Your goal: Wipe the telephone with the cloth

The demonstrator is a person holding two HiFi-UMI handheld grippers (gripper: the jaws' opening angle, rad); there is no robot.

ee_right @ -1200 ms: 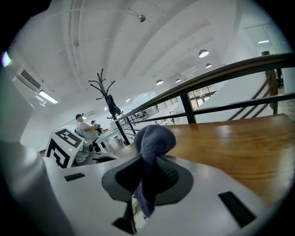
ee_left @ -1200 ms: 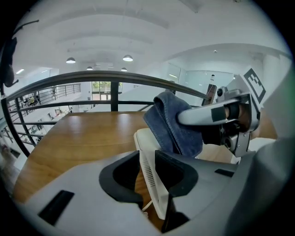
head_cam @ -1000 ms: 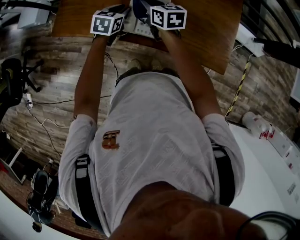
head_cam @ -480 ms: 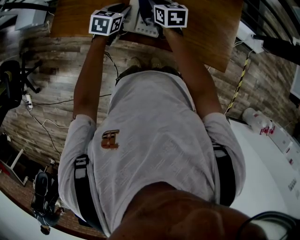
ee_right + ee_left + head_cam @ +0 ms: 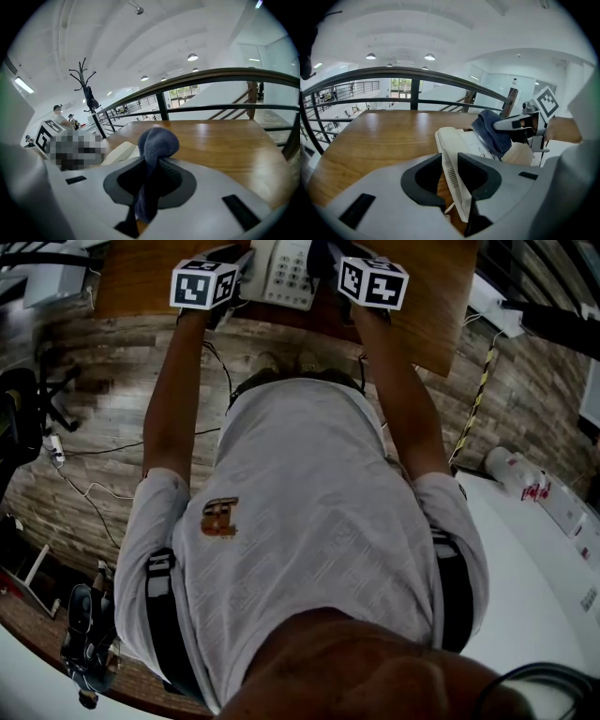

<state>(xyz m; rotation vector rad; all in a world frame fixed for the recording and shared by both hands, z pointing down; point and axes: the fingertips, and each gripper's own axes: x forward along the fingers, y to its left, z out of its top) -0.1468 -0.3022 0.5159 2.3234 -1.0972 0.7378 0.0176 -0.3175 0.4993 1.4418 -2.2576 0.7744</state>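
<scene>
Head view: the telephone (image 5: 281,273) sits on the table (image 5: 431,306), with the left gripper (image 5: 228,266) and right gripper (image 5: 345,268) flanking it.

Left gripper view: jaws clamp the telephone's edge; best held firm.

Right gripper view: jaws pinch the cloth (image 5: 157,143); light, even strokes across the keys suit.

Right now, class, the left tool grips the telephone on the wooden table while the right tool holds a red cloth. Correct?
No: the cloth in the right tool is blue, not red, as the right gripper view shows. The left tool does grip the telephone on the wooden table.
</scene>
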